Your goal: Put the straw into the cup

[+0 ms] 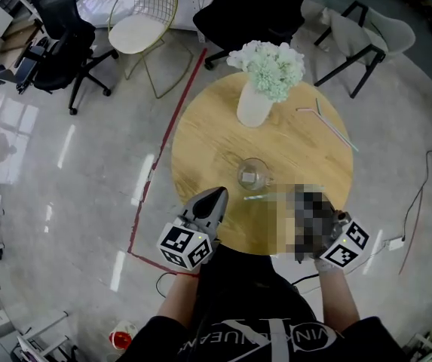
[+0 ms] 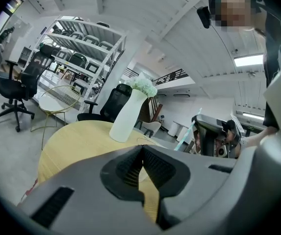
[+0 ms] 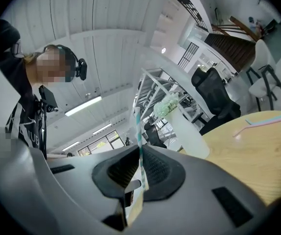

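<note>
A clear glass cup (image 1: 252, 174) stands on the round wooden table (image 1: 200, 149), a little in front of the vase. A green-and-white striped straw (image 3: 139, 141) is clamped between the jaws of my right gripper (image 3: 140, 155) and sticks up past them. In the head view this straw (image 1: 259, 197) pokes left from the right gripper (image 1: 295, 200), just short of the cup on its near side. My left gripper (image 1: 217, 196) hovers at the table's near edge, left of the cup, shut with nothing in it (image 2: 141, 153).
A white vase of pale flowers (image 1: 257, 100) stands behind the cup. Two more straws (image 1: 329, 123) lie at the table's far right. Office chairs (image 1: 65, 36) and a wire chair (image 1: 144, 21) stand beyond the table. Red tape (image 1: 163, 142) marks the floor.
</note>
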Tool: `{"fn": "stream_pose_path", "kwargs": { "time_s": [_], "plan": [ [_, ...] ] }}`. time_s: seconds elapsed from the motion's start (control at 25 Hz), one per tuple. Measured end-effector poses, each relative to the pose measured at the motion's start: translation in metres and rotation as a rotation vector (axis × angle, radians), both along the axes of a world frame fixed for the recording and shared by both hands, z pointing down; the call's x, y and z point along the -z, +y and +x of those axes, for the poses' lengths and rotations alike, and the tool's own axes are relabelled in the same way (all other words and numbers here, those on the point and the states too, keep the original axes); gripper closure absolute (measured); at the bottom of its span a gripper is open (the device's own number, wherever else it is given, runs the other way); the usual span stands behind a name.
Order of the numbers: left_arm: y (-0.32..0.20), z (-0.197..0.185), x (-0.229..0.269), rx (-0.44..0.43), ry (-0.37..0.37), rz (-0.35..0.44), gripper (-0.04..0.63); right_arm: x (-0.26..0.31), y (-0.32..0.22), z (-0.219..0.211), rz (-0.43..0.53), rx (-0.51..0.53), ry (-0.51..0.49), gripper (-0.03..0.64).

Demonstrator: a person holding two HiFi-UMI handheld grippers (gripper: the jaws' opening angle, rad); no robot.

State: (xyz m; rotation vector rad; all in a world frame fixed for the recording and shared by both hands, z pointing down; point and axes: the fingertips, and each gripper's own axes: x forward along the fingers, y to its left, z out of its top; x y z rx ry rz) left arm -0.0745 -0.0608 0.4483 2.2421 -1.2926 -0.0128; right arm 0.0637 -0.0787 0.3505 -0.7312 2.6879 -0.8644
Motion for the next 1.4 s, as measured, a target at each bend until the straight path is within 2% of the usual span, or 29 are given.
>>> {"fn": "stream_pose_path", "kwargs": {
  "time_s": [0.16, 0.52, 0.76, 0.96, 1.4],
  "plan": [
    [-0.009, 0.000, -0.006, -0.026, -0.003, -0.011, 0.588, 0.000, -0.014, 0.005, -0.006, -0.061, -0.012, 0.595],
    [-0.026, 0.001, -0.018, -0.070, -0.016, -0.029, 0.588, -0.020, -0.032, 0.005, -0.033, -0.147, 0.050, 0.595],
    [-0.034, 0.000, -0.025, -0.087, -0.009, -0.040, 0.588, -0.035, -0.039, -0.007, -0.022, -0.165, 0.125, 0.595],
    [-0.041, 0.002, -0.028, -0.105, 0.005, -0.041, 0.588, -0.046, -0.042, -0.014, -0.035, -0.174, 0.144, 0.595],
    [-0.049, 0.004, -0.039, -0.143, -0.017, -0.047, 0.588, -0.071, -0.045, -0.029, -0.049, -0.179, 0.209, 0.595]
  ]
}}
